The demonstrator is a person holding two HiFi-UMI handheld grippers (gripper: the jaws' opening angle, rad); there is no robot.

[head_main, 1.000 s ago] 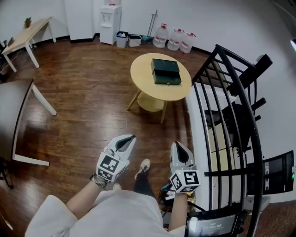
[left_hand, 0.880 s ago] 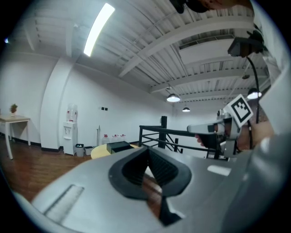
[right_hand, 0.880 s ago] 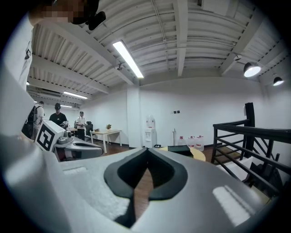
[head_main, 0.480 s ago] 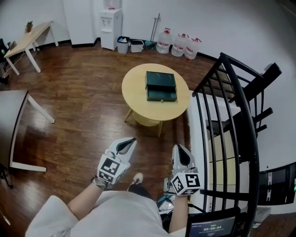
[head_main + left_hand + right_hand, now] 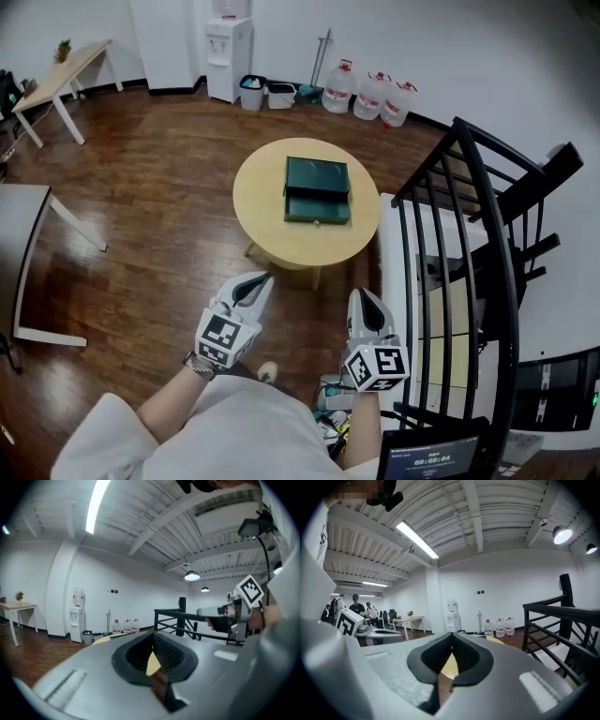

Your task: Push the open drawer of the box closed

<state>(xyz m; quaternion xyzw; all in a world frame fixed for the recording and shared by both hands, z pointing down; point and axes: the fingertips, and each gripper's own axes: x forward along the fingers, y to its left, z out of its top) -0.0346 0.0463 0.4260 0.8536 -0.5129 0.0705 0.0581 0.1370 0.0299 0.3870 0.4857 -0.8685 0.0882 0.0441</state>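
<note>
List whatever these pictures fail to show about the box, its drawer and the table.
- Head view: what lies inside the drawer is too small and far off to tell.
- Both gripper views: the box is hidden behind the bodies of the left gripper and right gripper. Only a sliver of table shows past the shut jaws.
- Head view: the screen is cut off by the bottom edge, and its print is too small to read.
</note>
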